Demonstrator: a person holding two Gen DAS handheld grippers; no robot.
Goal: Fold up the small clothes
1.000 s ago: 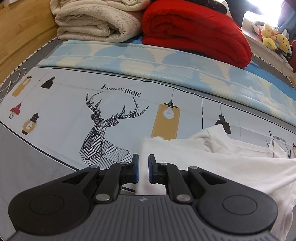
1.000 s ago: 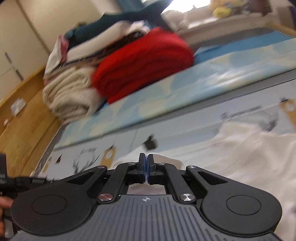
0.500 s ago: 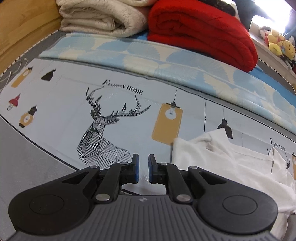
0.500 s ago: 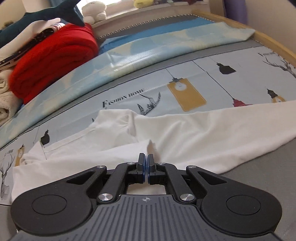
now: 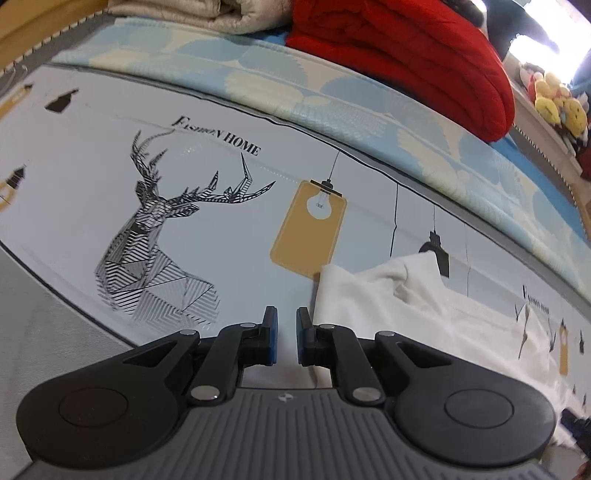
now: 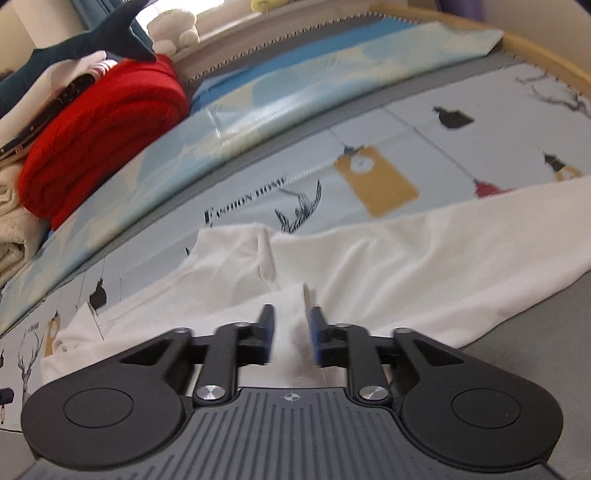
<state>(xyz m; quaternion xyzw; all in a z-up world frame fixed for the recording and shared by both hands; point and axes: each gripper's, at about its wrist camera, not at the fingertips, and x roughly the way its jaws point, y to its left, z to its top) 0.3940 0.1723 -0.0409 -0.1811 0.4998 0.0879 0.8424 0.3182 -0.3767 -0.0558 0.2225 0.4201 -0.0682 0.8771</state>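
Blur smears the right claw (image 6: 289,334) opening around a white garment (image 6: 388,266) fold; left claw (image 5: 286,334) opening, empty.

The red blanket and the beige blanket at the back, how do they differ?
The red blanket is bright, with a ribbed surface, and mostly in view; the beige blanket is pale, with a finer texture, and largely cut off by the frame. Both are folded and sit side by side.

Your left gripper (image 5: 286,336) hangs over the deer-print sheet (image 5: 184,221), jaws slightly apart and opening, nothing between. White garment (image 5: 424,314) just right; red blanket (image 5: 406,55) far.
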